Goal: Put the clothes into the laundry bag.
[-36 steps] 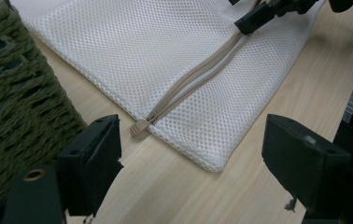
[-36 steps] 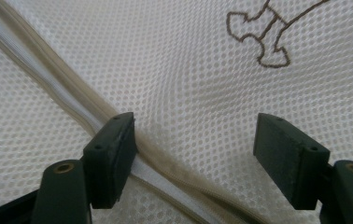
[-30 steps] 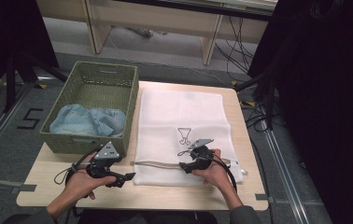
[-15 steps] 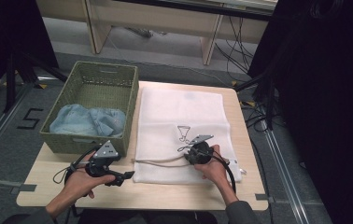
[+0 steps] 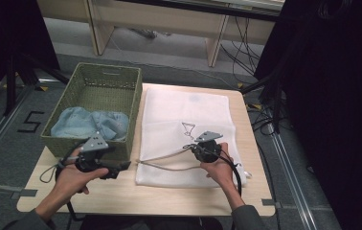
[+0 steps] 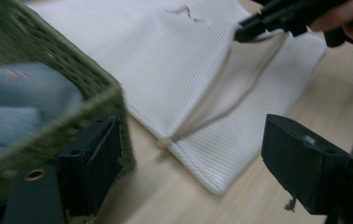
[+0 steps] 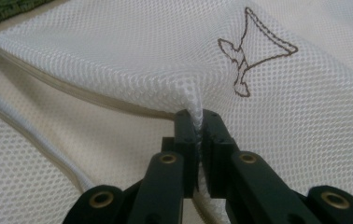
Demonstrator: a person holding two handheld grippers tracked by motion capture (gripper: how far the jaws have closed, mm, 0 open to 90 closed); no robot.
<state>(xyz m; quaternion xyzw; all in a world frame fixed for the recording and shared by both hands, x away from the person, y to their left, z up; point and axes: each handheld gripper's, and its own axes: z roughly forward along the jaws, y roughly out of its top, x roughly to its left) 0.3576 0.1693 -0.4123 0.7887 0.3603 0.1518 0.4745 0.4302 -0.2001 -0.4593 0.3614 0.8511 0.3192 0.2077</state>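
My right fingers point(image 7: 184, 135) are pressed together on a pinch of the white mesh bag point(image 5: 184, 124), and in the right gripper view the netting rises in a small ridge where they clamp it, just beside the beige zipper point(image 7: 86, 95) that runs along the bag's open edge. A brown stitched emblem point(image 7: 251, 51) sits on the mesh a little beyond the pinch. From the high view I see the right gripper point(image 5: 199, 149) over the near half of the bag, with the top layer lifted so the zipper mouth gapes toward the left. The bag lies flat on the pale wooden surface point(image 5: 169, 199), filling most of its right part.

My left fingers point(image 6: 305, 163) stand wide apart and hold nothing; the left gripper point(image 5: 114, 171) hovers low over the surface near the front corner of the green woven basket point(image 5: 88, 86). The basket sits just left of the bag, touching or nearly touching its edge, and holds crumpled light-blue cloth point(image 5: 90, 123). In the left gripper view the bag's near corner lies between my open fingers.
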